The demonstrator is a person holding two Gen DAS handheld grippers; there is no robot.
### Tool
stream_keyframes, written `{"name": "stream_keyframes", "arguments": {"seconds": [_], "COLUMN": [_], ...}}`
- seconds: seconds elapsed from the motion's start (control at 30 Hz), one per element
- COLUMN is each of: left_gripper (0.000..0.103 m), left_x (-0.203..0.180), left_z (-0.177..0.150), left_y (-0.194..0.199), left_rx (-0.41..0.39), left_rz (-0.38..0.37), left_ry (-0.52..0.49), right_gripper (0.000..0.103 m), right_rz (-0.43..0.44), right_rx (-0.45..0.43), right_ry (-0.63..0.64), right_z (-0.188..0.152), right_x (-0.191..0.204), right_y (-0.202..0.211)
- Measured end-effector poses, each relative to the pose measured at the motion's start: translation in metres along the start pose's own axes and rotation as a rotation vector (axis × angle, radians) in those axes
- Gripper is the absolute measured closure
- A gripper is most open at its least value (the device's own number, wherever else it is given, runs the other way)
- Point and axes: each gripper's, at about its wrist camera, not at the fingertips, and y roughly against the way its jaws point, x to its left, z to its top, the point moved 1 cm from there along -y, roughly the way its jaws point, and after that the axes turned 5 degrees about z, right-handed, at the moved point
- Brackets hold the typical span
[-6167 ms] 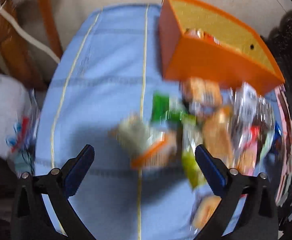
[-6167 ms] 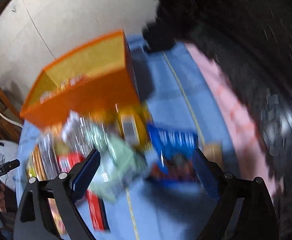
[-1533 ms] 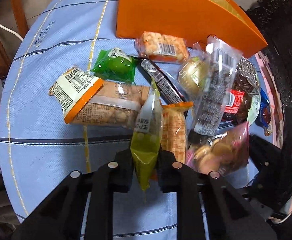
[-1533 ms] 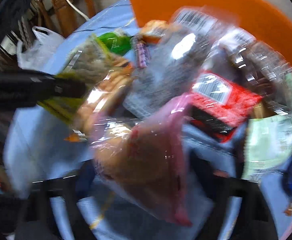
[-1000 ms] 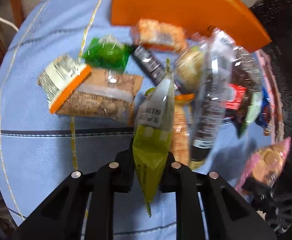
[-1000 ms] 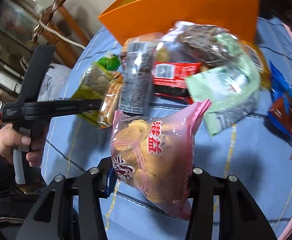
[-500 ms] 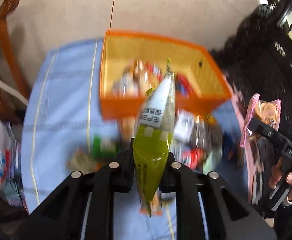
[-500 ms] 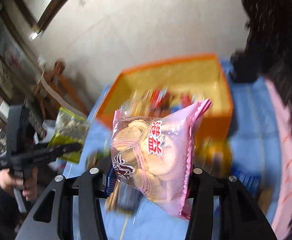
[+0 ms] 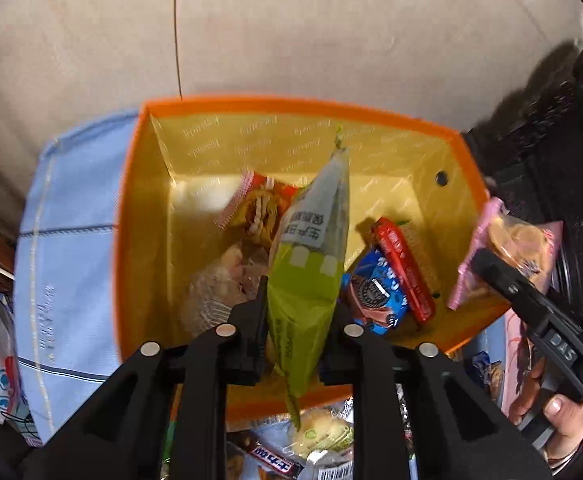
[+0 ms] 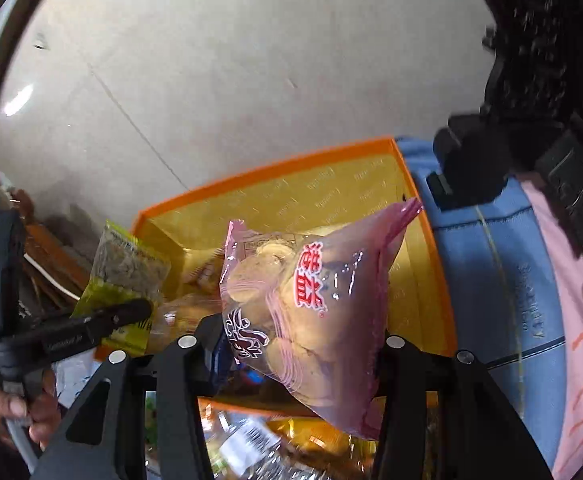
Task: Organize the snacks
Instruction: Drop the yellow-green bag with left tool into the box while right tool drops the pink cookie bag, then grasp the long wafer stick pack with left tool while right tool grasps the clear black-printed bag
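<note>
Both packets now hang over the orange box (image 9: 131, 216), left gripper (image 9: 297, 320) clamping the green packet (image 9: 311, 264), right gripper (image 10: 295, 344), jaws opening, the pink packet (image 10: 303, 300).

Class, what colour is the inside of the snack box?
Yellow inside the box, with an orange outside; the left wrist view shows it best.

Green packet (image 9: 307, 280), pink bag (image 10: 311, 304), orange box (image 9: 131, 220) lined yellow.

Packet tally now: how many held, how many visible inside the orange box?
Held: 2 (green packet, pink packet)
In box: 4 visible (red-yellow packet, pale packet, blue packet, red packet)
Total: 6
</note>
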Motion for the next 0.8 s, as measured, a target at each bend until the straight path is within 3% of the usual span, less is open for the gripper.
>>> {"name": "stream_keyframes", "arguments": {"seconds": [0.03,0.07,0.1,0.17,0.33,0.57,0.8], "left_gripper": [0.082,0.069,0.044,0.019,0.016,0.011,0.010], "left_x": [0.003,0.004,0.005,0.007,0.014,0.031,0.037], "left_z": [-0.002,-0.004,-0.006,-0.010,-0.019,-0.058,-0.126], "left_y": [-0.006,-0.008,-0.009,-0.001,0.017,0.047,0.064], "left_rx": [0.004,0.002,-0.006,-0.061,-0.069,-0.069,-0.036], "left_rz": [0.005,0.022,0.041,0.098,0.119,0.147,0.142], "left_ry": [0.004,0.009,0.012,0.004,-0.041,-0.021,-0.014], "right_gripper": [0.050,0.047,0.041,0.039,0.025,0.018,0.008], "right_rz": [-0.001,-0.002,-0.006,-0.030,-0.010,0.007,-0.056], "right_rx": [0.025,0.040,0.048,0.026,-0.029,-0.105,-0.044], "right_ry": [-0.020,-0.035,-0.046,-0.038,-0.048,-0.073,-0.096], "right_z": [-0.002,-0.004,-0.006,-0.011,-0.015,-0.037,-0.102], "right_x": [-0.004,-0.006,-0.008,-0.009,-0.007,-0.018,-0.048], "right_y": [-0.010,-0.016,-0.021,-0.021,0.002,0.065,0.117]}}
